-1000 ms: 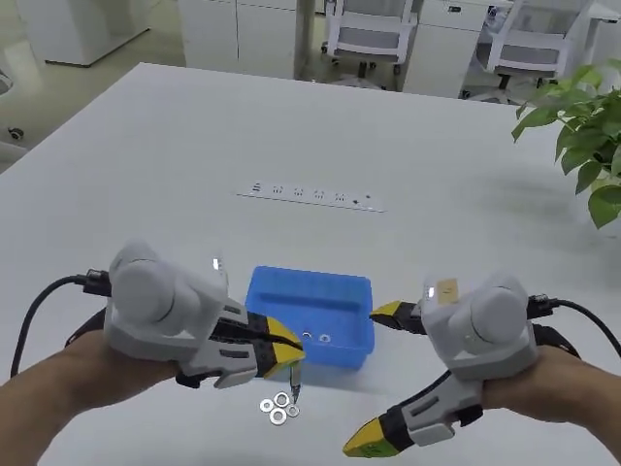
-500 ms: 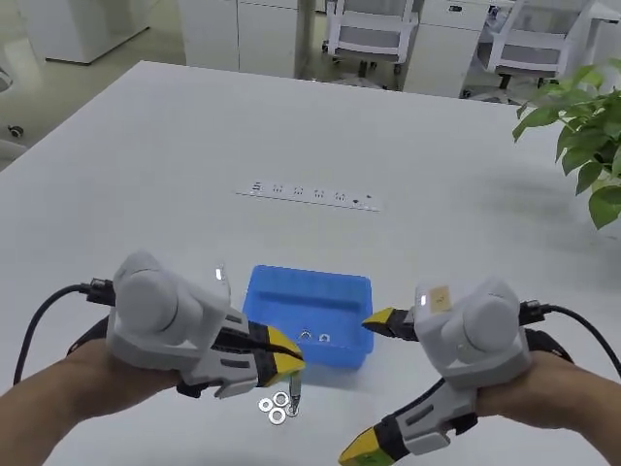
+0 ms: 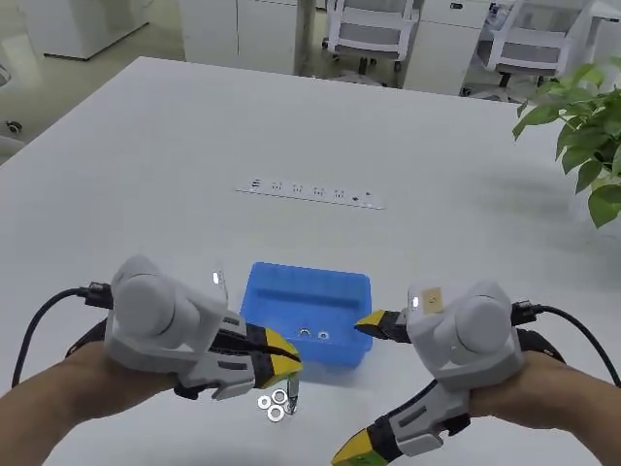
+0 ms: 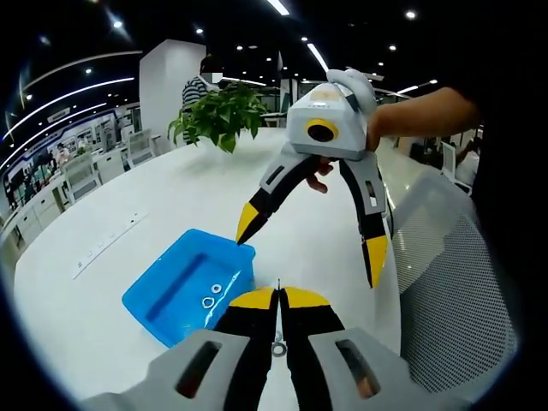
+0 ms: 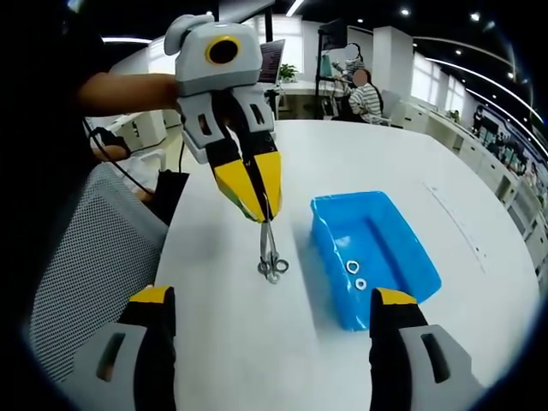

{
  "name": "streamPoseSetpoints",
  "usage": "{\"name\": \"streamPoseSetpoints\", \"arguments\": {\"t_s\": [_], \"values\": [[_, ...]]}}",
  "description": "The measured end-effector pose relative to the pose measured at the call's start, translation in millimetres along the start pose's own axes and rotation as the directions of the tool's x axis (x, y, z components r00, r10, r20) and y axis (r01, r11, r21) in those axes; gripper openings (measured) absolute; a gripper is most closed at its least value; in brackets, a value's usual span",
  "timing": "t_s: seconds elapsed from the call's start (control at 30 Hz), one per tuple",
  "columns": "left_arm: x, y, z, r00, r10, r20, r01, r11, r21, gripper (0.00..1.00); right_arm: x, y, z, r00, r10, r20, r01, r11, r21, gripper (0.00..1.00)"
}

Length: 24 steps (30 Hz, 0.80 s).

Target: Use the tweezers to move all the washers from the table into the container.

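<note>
my left gripper (image 3: 281,360) pinches thin metal tweezers (image 5: 268,244) onto steel washers (image 3: 275,406), 6 o'clock of the blue plastic container (image 3: 262,291); right gripper (image 5: 274,297) spread, idle.

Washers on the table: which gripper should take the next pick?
Left gripper. Shut on the tweezers, tips at the washers beside the container; the right gripper is open and empty.

- The left tool (image 3: 287,360) has a rounded, pale grey housing and black jaws tipped in yellow.
- The right tool (image 3: 347,389) is built the same way, with a small yellowish label (image 3: 428,300) on its top.
- A black cable (image 3: 39,316) leaves the rear of each housing.
- A small white light (image 3: 215,279) glows on each.
</note>
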<state>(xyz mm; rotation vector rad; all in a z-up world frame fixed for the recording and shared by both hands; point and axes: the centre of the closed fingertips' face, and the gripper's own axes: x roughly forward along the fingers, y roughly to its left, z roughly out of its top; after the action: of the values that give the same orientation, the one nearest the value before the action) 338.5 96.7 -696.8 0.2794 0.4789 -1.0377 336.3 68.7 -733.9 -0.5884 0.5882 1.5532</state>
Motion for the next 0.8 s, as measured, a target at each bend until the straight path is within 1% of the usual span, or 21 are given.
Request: {"name": "streamPoseSetpoints", "arguments": {"t_s": [0.13,0.2,0.23,0.37,0.6,0.7,0.77,0.8], "values": [[1.0,-0.2,-1.7,1.0000,-0.001,-0.001,0.001,1.000,0.001,0.06,1.9,3.0,0.9,0.9999,0.015,0.000,-0.015,1.000,-0.015,0.90],[1.4,-0.4,-3.6,1.0000,0.000,-0.005,0.000,1.000,0.003,0.06,3.6,6.7,1.8,0.9995,0.033,0.002,-0.033,0.999,-0.029,0.88],[1.5,-0.8,-2.7,1.0000,0.000,0.003,0.000,1.000,0.002,0.06,4.8,8.2,2.7,0.9992,0.040,0.004,-0.039,0.998,-0.042,0.87],[1.1,-0.8,-2.8,1.0000,-0.001,0.007,0.001,1.000,-0.005,0.06,8.3,11.5,4.6,0.9980,0.063,0.004,-0.063,0.995,-0.071,0.79],[0.4,-2.1,-1.9,0.9999,-0.011,-0.003,0.011,1.000,0.010,0.06,16.5,12.2,7.5,0.9953,0.097,-0.006,-0.097,0.986,-0.136,0.67],[0.6,-3.1,-1.5,0.9998,-0.018,0.000,0.018,1.000,0.010,0.06,19.9,13.1,9.5,0.9927,0.121,-0.010,-0.121,0.980,-0.155,0.59],[0.5,-3.3,-1.3,0.9998,-0.020,0.000,0.020,1.000,0.016,0.06,22.3,10.7,9.9,0.9929,0.117,-0.019,-0.119,0.974,-0.192,0.54],[0.2,-2.9,-1.9,0.9998,-0.022,-0.002,0.022,0.999,0.023,0.06,23.2,11.4,10.1,0.9922,0.123,-0.020,-0.125,0.974,-0.191,0.52]]}}
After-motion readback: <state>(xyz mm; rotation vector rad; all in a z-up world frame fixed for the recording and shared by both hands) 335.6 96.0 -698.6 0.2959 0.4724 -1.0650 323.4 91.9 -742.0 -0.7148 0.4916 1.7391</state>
